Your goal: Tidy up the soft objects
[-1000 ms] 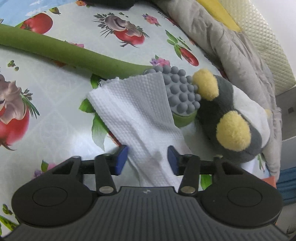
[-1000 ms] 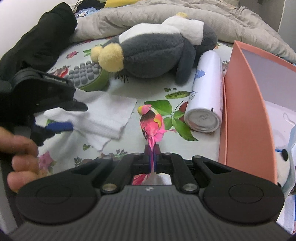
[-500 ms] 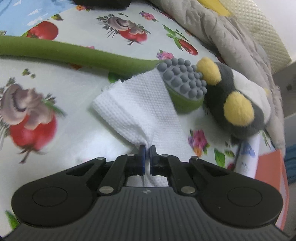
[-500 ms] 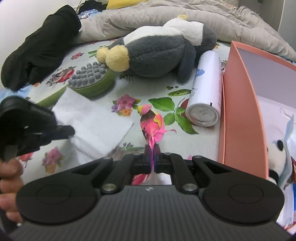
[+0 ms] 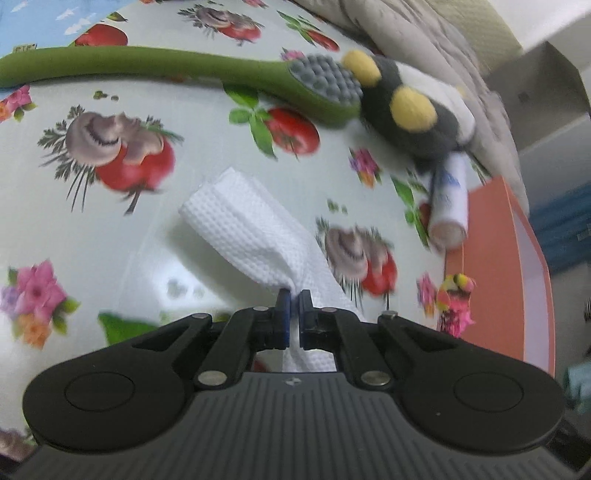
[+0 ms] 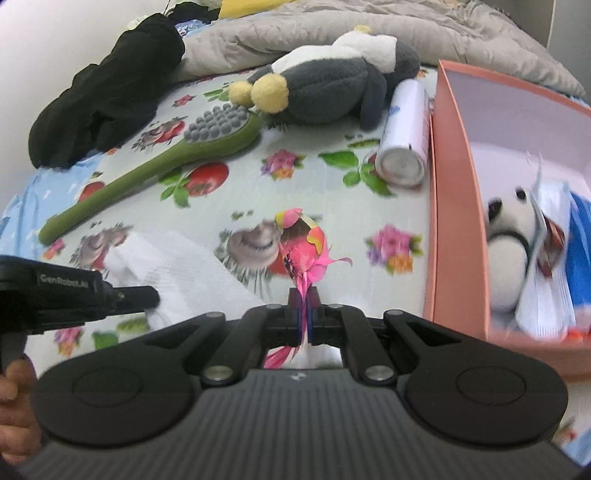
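A white waffle-textured cloth (image 5: 243, 225) hangs bunched from my left gripper (image 5: 294, 297), which is shut on its near end; the far end trails over the flowered tablecloth. The cloth (image 6: 177, 258) and the left gripper (image 6: 147, 295) also show at the left of the right wrist view. My right gripper (image 6: 304, 297) is shut on a pink and yellow feathery toy (image 6: 303, 254), held above the cloth-covered surface. That toy (image 5: 456, 299) appears at the right of the left wrist view, beside the orange box (image 5: 517, 266).
A green brush with grey nubs (image 6: 207, 136), a grey penguin plush (image 6: 325, 88) and a white bottle (image 6: 406, 129) lie beyond. The orange box (image 6: 450, 184) holds a white plush bear (image 6: 513, 236) and folded cloths. A black garment (image 6: 103, 96) and grey quilt (image 6: 332, 26) lie behind.
The left gripper closed on the white cloth and pulled it off the brush head towards the near side. The right gripper rose with the pink toy and drew closer to the orange box.
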`<state>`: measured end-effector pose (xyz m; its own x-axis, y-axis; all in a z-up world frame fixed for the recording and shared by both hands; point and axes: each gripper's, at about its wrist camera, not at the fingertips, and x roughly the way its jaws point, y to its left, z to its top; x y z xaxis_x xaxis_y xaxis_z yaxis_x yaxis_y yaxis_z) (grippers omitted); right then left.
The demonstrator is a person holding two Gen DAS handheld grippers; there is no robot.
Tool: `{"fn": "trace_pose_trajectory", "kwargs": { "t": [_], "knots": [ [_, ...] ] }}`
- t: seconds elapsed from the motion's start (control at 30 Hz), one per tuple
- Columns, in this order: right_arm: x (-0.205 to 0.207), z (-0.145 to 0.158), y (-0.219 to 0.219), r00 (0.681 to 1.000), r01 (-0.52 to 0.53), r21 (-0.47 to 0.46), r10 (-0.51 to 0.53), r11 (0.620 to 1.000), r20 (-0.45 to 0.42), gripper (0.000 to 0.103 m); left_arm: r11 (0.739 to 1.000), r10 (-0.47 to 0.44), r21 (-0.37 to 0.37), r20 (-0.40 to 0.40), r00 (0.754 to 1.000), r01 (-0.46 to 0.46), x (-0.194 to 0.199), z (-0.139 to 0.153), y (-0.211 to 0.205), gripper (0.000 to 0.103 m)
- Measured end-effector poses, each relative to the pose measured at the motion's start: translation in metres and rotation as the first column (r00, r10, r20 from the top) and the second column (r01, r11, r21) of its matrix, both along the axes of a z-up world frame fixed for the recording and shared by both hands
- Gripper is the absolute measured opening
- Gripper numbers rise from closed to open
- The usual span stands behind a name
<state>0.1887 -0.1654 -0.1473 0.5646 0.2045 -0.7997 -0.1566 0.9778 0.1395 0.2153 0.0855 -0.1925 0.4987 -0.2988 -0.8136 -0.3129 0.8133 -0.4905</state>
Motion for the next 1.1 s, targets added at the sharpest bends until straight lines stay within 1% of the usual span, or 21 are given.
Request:
{"fn": "trace_pose_trajectory", "kwargs": {
  "t": [0.17,0.23,0.33,0.4,0.47,0.5,0.53,0.6,0.63,0.67,0.73,0.77,0.87,0.93,1.1],
  "knots": [
    [-0.029,0.001,-0.006,0.998,0.008,0.044,-0.005,0.999,-0.065,0.006,0.995,-0.095,-0.011,-0.013,0.995,0.095,-0.028,0.000,0.002,0.005],
    [-0.035,-0.003,-0.009,0.996,0.022,0.068,-0.016,0.997,-0.093,0.006,0.993,-0.119,0.010,-0.018,0.993,0.120,-0.036,0.000,0.005,0.005],
    [-0.040,-0.012,-0.009,0.995,0.021,0.075,-0.014,0.997,-0.096,0.008,0.989,-0.143,0.034,-0.037,0.989,0.144,-0.044,-0.005,0.011,0.006],
    [-0.041,-0.019,-0.008,0.995,0.020,0.069,-0.013,0.997,-0.097,0.008,0.988,-0.138,0.071,-0.044,0.989,0.141,-0.047,-0.008,0.015,0.006],
    [-0.041,-0.023,-0.008,0.996,0.007,0.063,-0.002,0.998,-0.087,0.010,0.985,-0.131,0.102,-0.049,0.990,0.136,-0.050,-0.009,0.016,0.019],
    [-0.040,-0.024,-0.008,0.995,0.002,0.070,0.005,0.998,-0.096,0.010,0.986,-0.128,0.105,-0.049,0.991,0.132,-0.050,-0.010,0.017,0.039],
    [-0.039,-0.025,-0.009,0.994,-0.005,0.083,0.014,0.997,-0.107,0.012,0.987,-0.118,0.106,-0.051,0.992,0.123,-0.052,-0.010,0.018,0.056],
    [-0.040,-0.025,-0.009,0.993,-0.016,0.089,0.026,0.996,-0.112,0.027,0.989,-0.089,0.116,-0.050,0.995,0.095,-0.055,-0.010,0.018,0.064],
    [-0.041,-0.023,-0.009,0.994,-0.022,0.082,0.030,0.996,-0.103,0.041,0.989,-0.071,0.127,-0.037,0.997,0.075,-0.057,-0.008,0.018,0.067],
    [-0.043,-0.020,-0.008,0.996,-0.031,0.071,0.037,0.997,-0.087,0.049,0.989,-0.055,0.136,-0.024,0.998,0.058,-0.060,-0.006,0.018,0.068],
    [-0.046,-0.014,-0.006,0.997,-0.057,0.049,0.059,0.997,-0.053,0.051,0.991,-0.019,0.130,0.000,1.000,0.019,-0.066,-0.003,0.019,0.076],
    [-0.047,-0.011,-0.005,0.997,-0.071,0.036,0.072,0.997,-0.036,0.051,0.992,-0.001,0.124,0.007,1.000,0.000,-0.068,-0.002,0.019,0.077],
    [-0.046,-0.009,-0.001,0.994,-0.108,0.000,0.108,0.994,0.003,0.051,0.991,0.044,0.125,0.048,0.998,-0.050,-0.075,0.002,0.014,0.078],
    [-0.043,-0.014,0.001,0.993,-0.120,-0.025,0.120,0.992,0.005,0.051,0.990,0.054,0.126,0.062,0.997,-0.061,-0.075,0.002,0.008,0.078],
    [-0.038,-0.027,0.004,0.991,-0.132,-0.049,0.131,0.990,-0.007,0.050,0.984,0.089,0.152,0.038,0.995,-0.094,-0.069,-0.005,-0.008,0.078]
  ]
}}
